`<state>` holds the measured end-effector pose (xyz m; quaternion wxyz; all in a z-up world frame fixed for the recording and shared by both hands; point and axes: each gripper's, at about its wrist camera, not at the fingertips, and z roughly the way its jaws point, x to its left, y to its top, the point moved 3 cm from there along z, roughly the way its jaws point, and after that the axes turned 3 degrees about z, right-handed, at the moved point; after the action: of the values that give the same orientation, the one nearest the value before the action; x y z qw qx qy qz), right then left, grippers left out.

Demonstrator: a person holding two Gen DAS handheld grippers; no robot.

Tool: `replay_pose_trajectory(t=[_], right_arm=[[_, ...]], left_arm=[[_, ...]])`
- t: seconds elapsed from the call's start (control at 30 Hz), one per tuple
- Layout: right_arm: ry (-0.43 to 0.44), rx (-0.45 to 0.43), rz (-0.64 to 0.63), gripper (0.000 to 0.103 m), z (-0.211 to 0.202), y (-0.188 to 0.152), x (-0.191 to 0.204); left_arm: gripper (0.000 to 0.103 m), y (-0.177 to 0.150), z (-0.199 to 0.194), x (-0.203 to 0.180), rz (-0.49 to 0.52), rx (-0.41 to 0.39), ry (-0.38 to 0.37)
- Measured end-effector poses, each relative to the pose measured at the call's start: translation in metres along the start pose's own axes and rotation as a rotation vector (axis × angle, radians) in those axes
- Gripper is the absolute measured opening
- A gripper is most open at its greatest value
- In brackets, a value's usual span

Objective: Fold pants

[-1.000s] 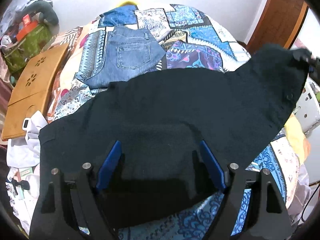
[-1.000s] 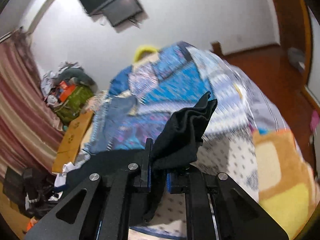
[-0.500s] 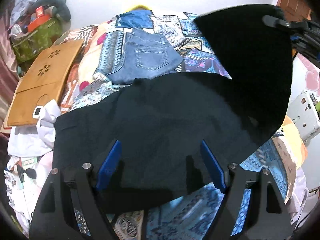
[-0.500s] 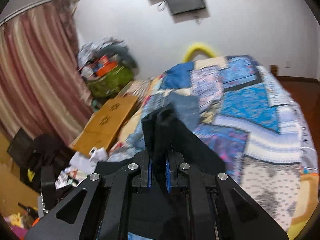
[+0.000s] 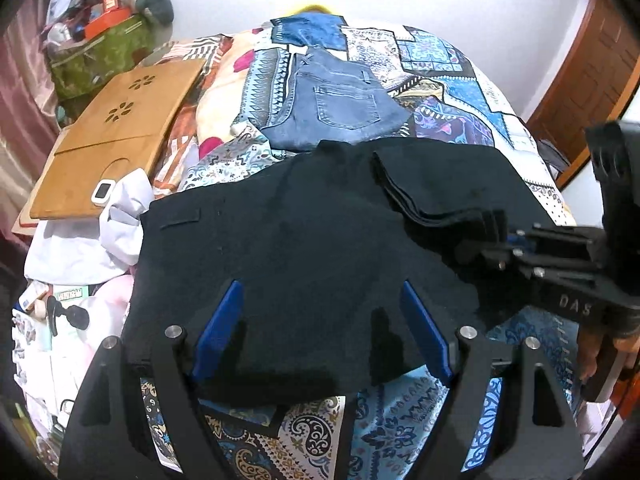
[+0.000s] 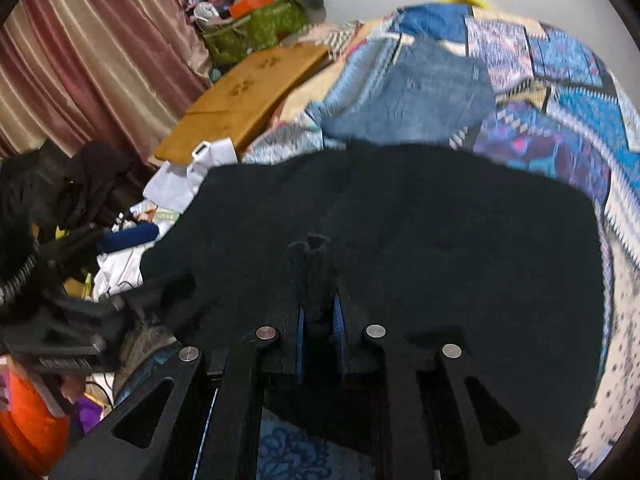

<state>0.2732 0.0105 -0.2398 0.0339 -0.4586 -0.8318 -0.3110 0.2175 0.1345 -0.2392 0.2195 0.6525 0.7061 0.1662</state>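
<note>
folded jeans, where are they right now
In the left wrist view the folded jeans lie on the patchwork bedspread, just beyond the black pants, right of the wooden board.

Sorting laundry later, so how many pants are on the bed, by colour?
Black pants: 1, a bunch of it between the right hand-held gripper fingers
Blue jeans: 1, folded
Total: 2

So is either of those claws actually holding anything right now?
The right gripper pinches the leg-end hems of the black pants, its jaws just easing open; the left gripper holds nothing.
</note>
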Motion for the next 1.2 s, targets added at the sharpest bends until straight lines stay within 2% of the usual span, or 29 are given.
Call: replay_pose_trajectory(t=[0.07,0.13,0.33,0.43,0.53,0.73,1.0,1.2], right_arm=[[0.035,0.013,0.011,0.023,-0.005,0.0,-0.002],[0.057,0.026,0.007,0.045,-0.011,0.001,0.0],[0.04,-0.04,-0.039,0.059,-0.042,0.0,0.002],[0.009,-0.106,-0.032,0.061,-0.062,0.005,-0.011],[-0.053,-0.167,-0.036,0.061,-0.082,0.012,-0.032],[-0.116,-0.212,0.007,0.062,-0.099,0.029,-0.078],[-0.128,-0.185,0.028,0.062,-0.081,0.033,-0.117],[-0.078,-0.082,0.058,0.062,-0.05,0.024,-0.137]], left_arm=[[0.081,0.003,-0.001,-0.001,-0.004,-0.003,-0.001],[0.081,0.006,-0.002,-0.004,0.002,-0.01,0.003],[0.081,0.022,-0.012,-0.02,0.053,-0.053,0.031],[0.081,0.034,-0.013,-0.03,0.076,-0.062,0.029],[0.081,0.05,-0.008,-0.042,0.091,-0.055,-0.011],[0.081,0.085,0.017,-0.073,0.134,-0.029,-0.056],[0.081,0.112,0.07,-0.114,0.221,0.019,-0.048],[0.081,0.109,0.115,-0.125,0.275,0.128,-0.011]])
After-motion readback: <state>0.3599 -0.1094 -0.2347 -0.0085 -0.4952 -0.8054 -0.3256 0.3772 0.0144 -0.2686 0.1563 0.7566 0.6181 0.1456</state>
